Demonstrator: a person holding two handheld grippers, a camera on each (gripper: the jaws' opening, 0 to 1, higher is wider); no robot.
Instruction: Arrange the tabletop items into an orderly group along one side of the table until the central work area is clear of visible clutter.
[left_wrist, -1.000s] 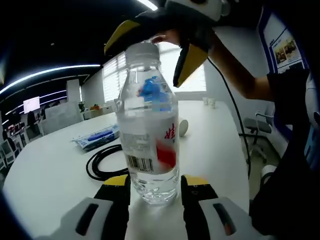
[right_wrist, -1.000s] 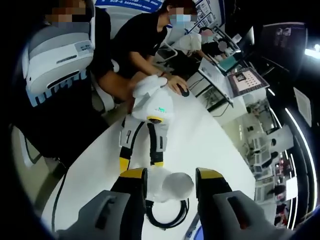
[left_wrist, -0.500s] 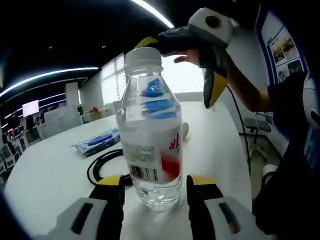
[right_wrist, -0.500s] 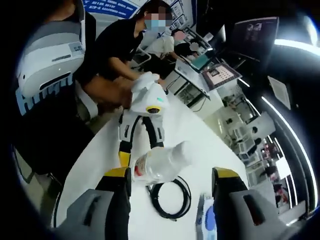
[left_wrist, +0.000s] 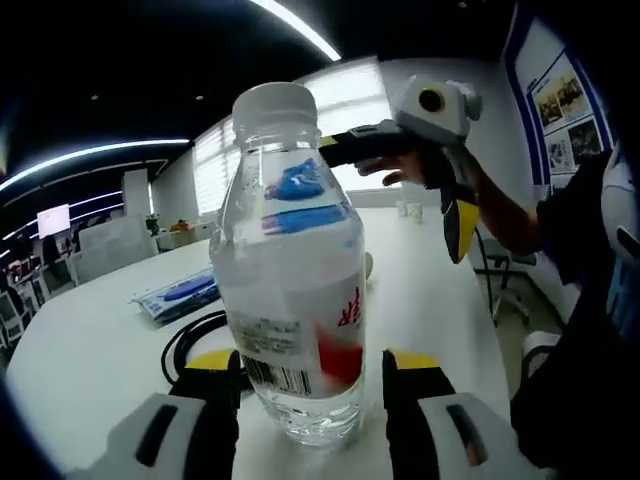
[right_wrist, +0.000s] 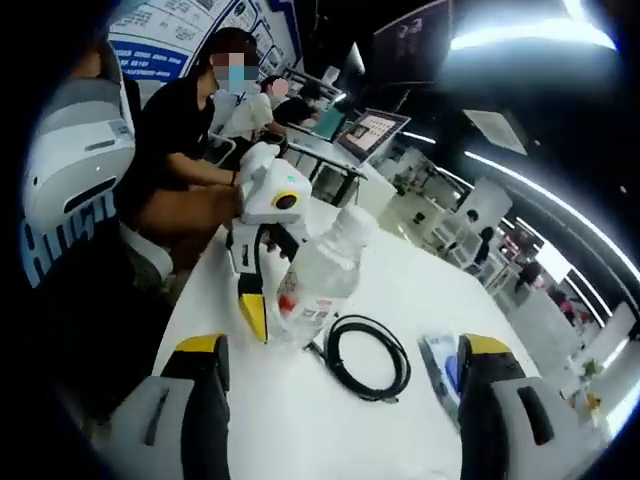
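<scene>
A clear water bottle (left_wrist: 295, 270) with a white cap and a red and blue label stands on the white table (left_wrist: 90, 370). It sits between the jaws of my left gripper (left_wrist: 312, 375), which stands open, with a small gap showing at the bottle's base. In the right gripper view the same bottle (right_wrist: 322, 270) leans beside the left gripper (right_wrist: 285, 315). My right gripper (right_wrist: 342, 350) is open wide, back from the bottle and holding nothing. It also hangs at the upper right of the left gripper view, where the right gripper (left_wrist: 420, 160) is level with the cap.
A coiled black cable (right_wrist: 365, 355) lies just beyond the bottle, with a blue and white packet (right_wrist: 445, 365) past it. Both lie left of the bottle in the left gripper view: cable (left_wrist: 185, 340), packet (left_wrist: 175, 295). People (right_wrist: 195, 130) sit at the table's side by a laptop (right_wrist: 370, 130).
My right gripper let go of the bottle's cap, opened wide and drew back. The left jaws spread slightly around the bottle's base, and the bottle now looms larger in the left gripper view.
</scene>
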